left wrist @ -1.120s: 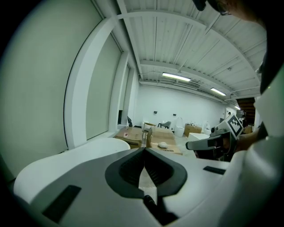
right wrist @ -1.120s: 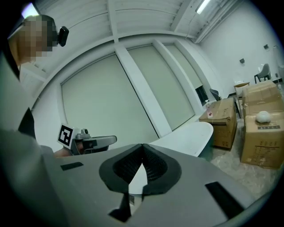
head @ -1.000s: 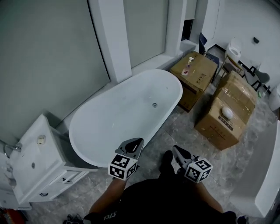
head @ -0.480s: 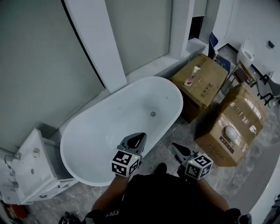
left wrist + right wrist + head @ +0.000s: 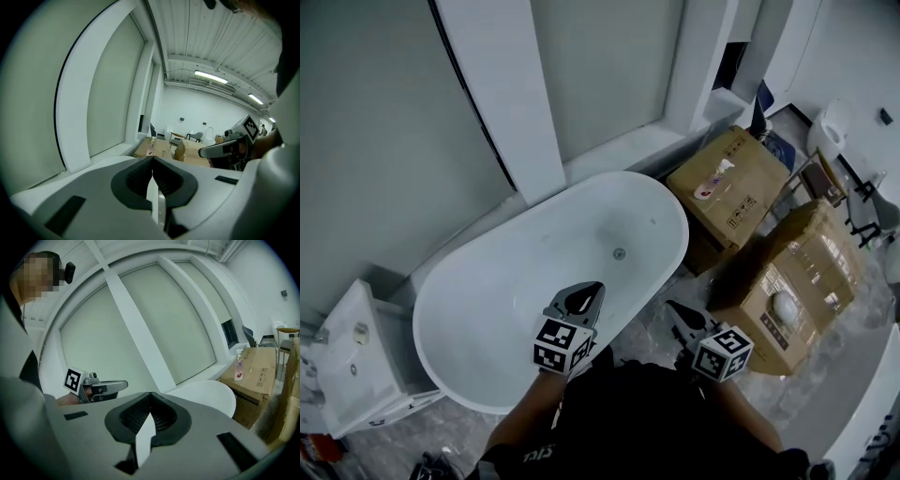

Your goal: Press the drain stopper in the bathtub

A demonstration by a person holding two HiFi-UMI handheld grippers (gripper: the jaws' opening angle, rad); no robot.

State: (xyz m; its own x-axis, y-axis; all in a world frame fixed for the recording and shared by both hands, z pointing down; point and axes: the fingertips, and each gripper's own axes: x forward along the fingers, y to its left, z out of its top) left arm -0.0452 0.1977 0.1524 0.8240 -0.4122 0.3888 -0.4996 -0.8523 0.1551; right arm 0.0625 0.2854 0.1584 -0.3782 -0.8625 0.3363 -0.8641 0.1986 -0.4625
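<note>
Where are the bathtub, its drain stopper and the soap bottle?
bathtub (image 5: pixel 511 286), head view, on the bare white inside of the tub.
drain stopper (image 5: pixel 619 253), head view, on the middle of the small round plug.
soap bottle (image 5: pixel 239 370), right gripper view, on the bottle's body.

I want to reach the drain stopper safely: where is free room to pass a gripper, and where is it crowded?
The bathtub basin is bare all around the drain stopper, from the near rim by the left gripper. Crowded: cardboard boxes stand beside the tub's right end.
</note>
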